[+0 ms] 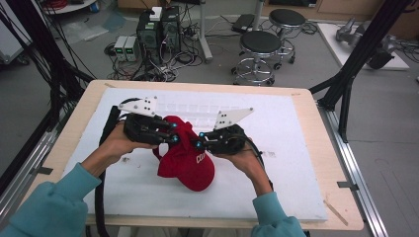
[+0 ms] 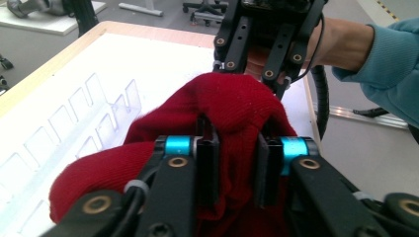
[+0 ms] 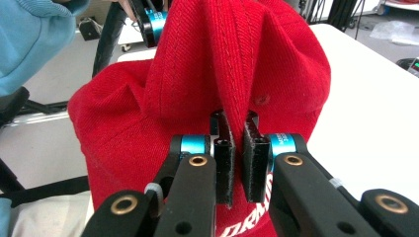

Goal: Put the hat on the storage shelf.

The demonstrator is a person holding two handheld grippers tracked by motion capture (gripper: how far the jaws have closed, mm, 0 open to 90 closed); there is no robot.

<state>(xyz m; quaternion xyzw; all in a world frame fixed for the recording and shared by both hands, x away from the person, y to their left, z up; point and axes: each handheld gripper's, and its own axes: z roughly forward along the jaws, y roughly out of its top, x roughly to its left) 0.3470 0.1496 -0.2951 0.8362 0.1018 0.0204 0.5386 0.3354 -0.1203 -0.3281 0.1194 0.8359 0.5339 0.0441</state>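
Red cap [image 1: 187, 158] sits at the centre of the white foam board [image 1: 296, 163], its brim toward six o'clock, white lettering on its front. Right gripper [image 1: 199, 144] comes at it from three o'clock, jaws clenched on a raised fold of the crown, as the right gripper view shows. Left gripper [image 1: 173, 139] comes from nine o'clock, jaws pinching a bunch of the red cloth. Beyond, toward twelve o'clock, a clear compartment tray [image 1: 197, 111] lies on the board. Farther off, black stools [image 1: 260, 47] stand on the floor.
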